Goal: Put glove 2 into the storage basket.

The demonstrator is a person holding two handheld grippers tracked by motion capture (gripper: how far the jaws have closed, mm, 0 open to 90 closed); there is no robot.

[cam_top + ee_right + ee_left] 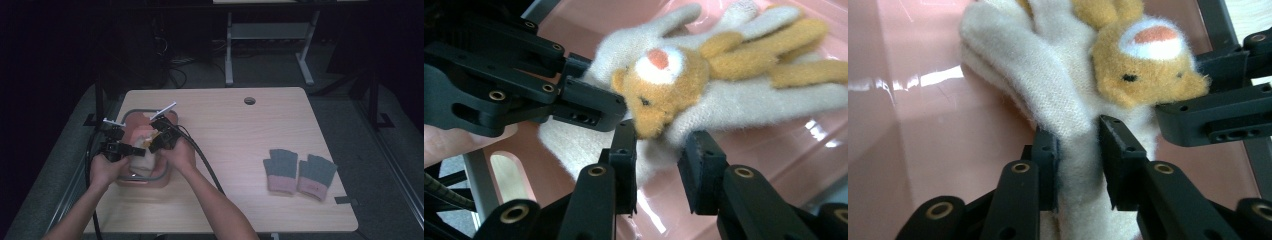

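Note:
A cream knitted glove (1048,85) with a tan plush bear face (1143,65) lies in a pink plastic container (923,125). My left gripper (1077,145) is shut on the glove's cuff side, with the fabric pinched between both pads. In the right gripper view the glove (734,100) spreads its fingers to the upper right. My right gripper (659,150) stands open around the glove's lower edge by the bear face (659,90), and its right pad is clear of the fabric. In the high view both grippers meet over the container (145,181), the left gripper (131,148) beside the right gripper (152,141).
A pair of grey fingerless gloves with pink cuffs (300,172) lies at the table's right front. A cable hole (249,100) sits near the far edge. Black cables trail from both grippers across the wooden table (225,140).

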